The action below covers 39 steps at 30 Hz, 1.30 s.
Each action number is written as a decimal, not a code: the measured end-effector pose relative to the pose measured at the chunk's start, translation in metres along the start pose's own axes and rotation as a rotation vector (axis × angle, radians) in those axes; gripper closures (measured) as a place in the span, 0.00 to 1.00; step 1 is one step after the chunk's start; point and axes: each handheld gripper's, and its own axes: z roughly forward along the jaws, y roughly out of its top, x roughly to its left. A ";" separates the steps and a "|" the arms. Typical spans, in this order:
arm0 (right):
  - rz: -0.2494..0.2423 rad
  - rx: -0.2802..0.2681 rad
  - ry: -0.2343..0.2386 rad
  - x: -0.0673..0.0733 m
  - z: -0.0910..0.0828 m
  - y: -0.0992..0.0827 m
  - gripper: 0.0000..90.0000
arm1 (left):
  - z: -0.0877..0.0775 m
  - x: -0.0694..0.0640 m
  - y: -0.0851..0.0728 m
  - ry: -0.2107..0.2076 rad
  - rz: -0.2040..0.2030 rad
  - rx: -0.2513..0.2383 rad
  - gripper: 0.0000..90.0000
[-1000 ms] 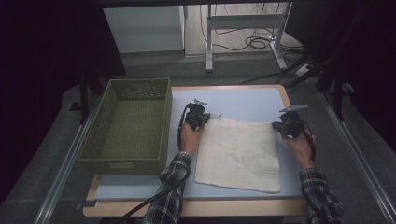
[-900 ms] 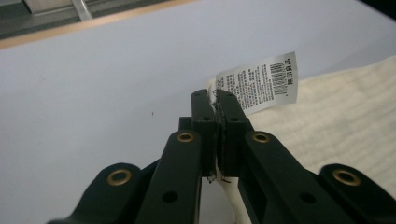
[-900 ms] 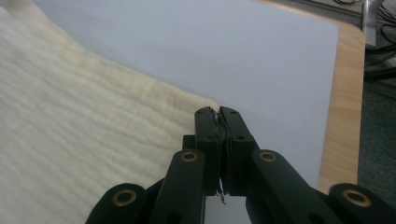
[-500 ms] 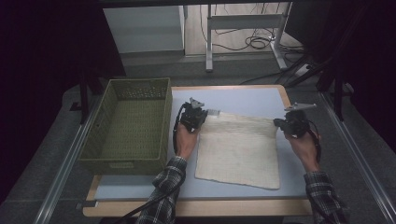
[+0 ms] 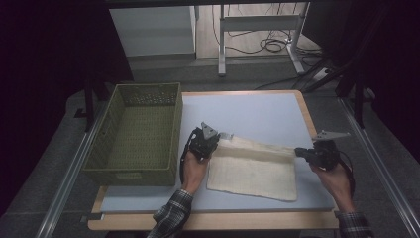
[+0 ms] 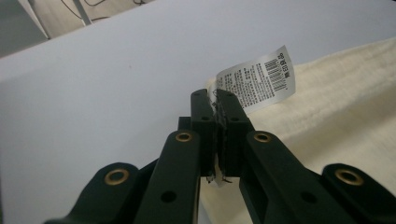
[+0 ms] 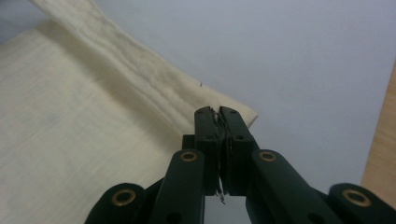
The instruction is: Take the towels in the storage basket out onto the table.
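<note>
A cream towel (image 5: 252,171) lies on the pale blue table top (image 5: 247,109); its far edge is lifted and drawn back over the rest. My left gripper (image 5: 222,135) is shut on the towel's far left corner, where a white printed label (image 6: 257,79) sticks out. In the left gripper view the jaws (image 6: 215,100) meet with cloth (image 6: 336,116) pinched between them. My right gripper (image 5: 297,151) is shut on the far right corner. In the right gripper view the closed tips (image 7: 215,114) bite the towel's (image 7: 70,140) rolled hem.
An empty green woven basket (image 5: 143,88) stands at the table's left side, close to my left hand. The wooden table border (image 5: 307,116) runs along the right. Beyond the table are a desk frame and cables on the floor.
Both grippers have moved toward the person with the towel's far edge, slightly raised. The towel now looks shorter front to back, with the far edge doubled over it.
</note>
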 end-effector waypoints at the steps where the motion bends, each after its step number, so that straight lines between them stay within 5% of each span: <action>1: -0.002 -0.006 0.008 0.003 -0.002 -0.003 0.96 | -0.002 -0.001 -0.003 -0.004 -0.004 0.000 0.97; 20: -0.041 -0.026 0.038 0.046 -0.031 -0.054 0.96 | -0.047 -0.023 -0.048 -0.091 0.003 0.014 0.96; 31: -0.039 0.009 0.085 0.059 -0.027 -0.075 0.95 | -0.053 -0.027 -0.068 -0.125 0.005 0.067 0.94; 39: -0.030 0.013 0.113 0.066 -0.035 -0.089 0.86 | -0.076 -0.032 -0.086 -0.121 -0.017 0.092 0.82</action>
